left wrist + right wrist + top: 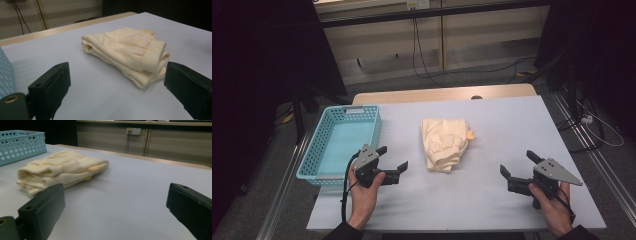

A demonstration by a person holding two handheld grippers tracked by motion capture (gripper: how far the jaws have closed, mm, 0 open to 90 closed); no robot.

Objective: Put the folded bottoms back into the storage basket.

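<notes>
A folded cream garment [444,143] lies in the middle of the pale blue table top [502,130]. Its ribbed cuff faces the near side in the left gripper view [130,53]. The same garment lies to the far left in the right gripper view [60,170]. My left gripper [392,157] is held open just left of the garment, near a basket, with nothing between its jaws. My right gripper [519,164] stands open to the right of the garment, near the front edge, also holding nothing.
A light blue perforated plastic basket [314,152] with nothing in it stands at the table's left edge, also seen in the right gripper view [21,145]. Cables and dark stands crowd the floor beyond the table and to its right.
</notes>
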